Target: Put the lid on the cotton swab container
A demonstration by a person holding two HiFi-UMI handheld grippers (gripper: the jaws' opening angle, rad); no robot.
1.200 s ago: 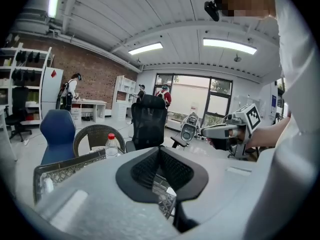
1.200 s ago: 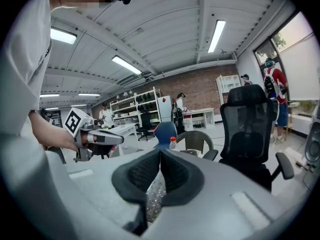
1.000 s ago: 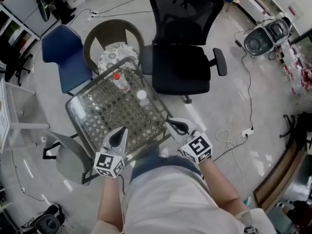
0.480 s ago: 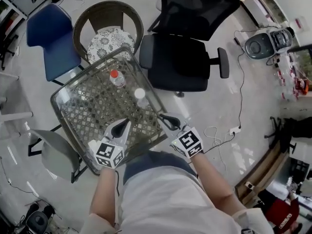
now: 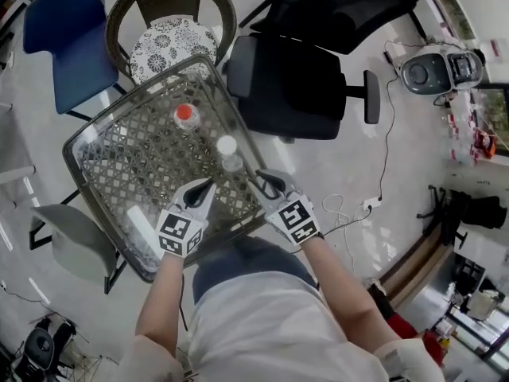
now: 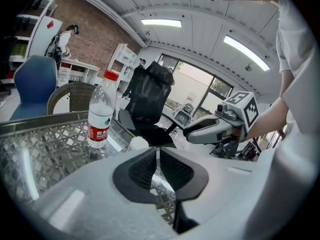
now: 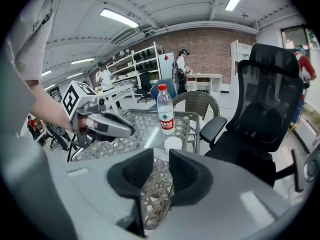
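A small clear cotton swab container (image 5: 231, 162) with a round white top (image 5: 227, 144) stands on the glass table (image 5: 119, 157), near its right edge. In the right gripper view the container (image 7: 172, 144) shows just beyond my jaws. My right gripper (image 5: 261, 180) hovers over the table's near edge, close in front of the container; its jaws are opening and nothing is between them. My left gripper (image 5: 207, 188) hangs to the container's left, jaws together and empty. In the left gripper view the container (image 6: 138, 143) peeks above the left gripper (image 6: 157, 160).
A water bottle (image 5: 185, 116) with a red cap stands further back on the table. A black office chair (image 5: 294, 86) is right of the table; a wicker chair (image 5: 163, 22) and a blue chair (image 5: 67, 38) are behind it. A cable (image 5: 350, 209) lies on the floor.
Both grippers have come forward from the table's near edge to over the glass, closer to the container. The right jaws have parted.
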